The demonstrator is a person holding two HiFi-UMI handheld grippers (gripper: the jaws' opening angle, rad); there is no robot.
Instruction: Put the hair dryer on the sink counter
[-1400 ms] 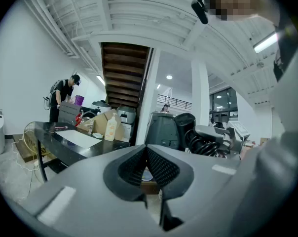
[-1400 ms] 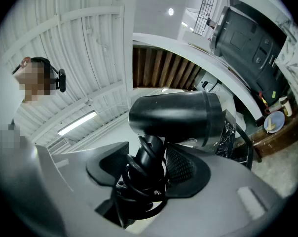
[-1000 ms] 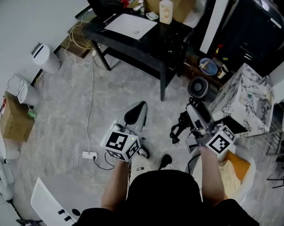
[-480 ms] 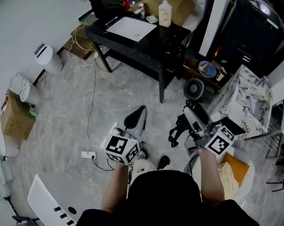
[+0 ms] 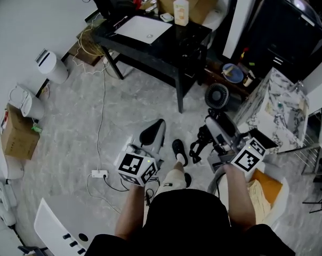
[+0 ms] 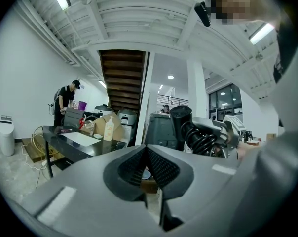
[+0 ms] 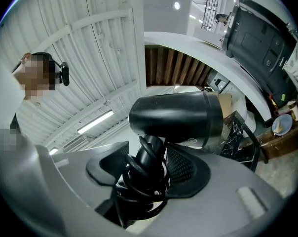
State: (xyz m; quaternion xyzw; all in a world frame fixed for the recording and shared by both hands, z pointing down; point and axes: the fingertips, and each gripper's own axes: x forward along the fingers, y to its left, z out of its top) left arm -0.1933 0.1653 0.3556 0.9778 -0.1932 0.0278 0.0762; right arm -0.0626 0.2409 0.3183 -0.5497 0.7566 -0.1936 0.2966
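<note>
**Hair dryer in transit, not yet placed**
The hair dryer (image 7: 174, 114) is pinched at its cord-wrapped handle by the right gripper (image 7: 150, 166), well apart from the sink counter (image 5: 169, 48). A shoe (image 5: 178, 150) has stepped forward since a second ago, so the approach appears under way. The left gripper (image 6: 146, 168) has its jaws pressed together on nothing. The sink (image 5: 142, 30) looks empty.

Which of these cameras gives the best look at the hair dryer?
The right gripper view: the hair dryer fills the middle, its black barrel above the jaws, which clamp its cord-wrapped handle. The head view shows only a small dark shape. The left gripper view catches it sideways at the right.
</note>
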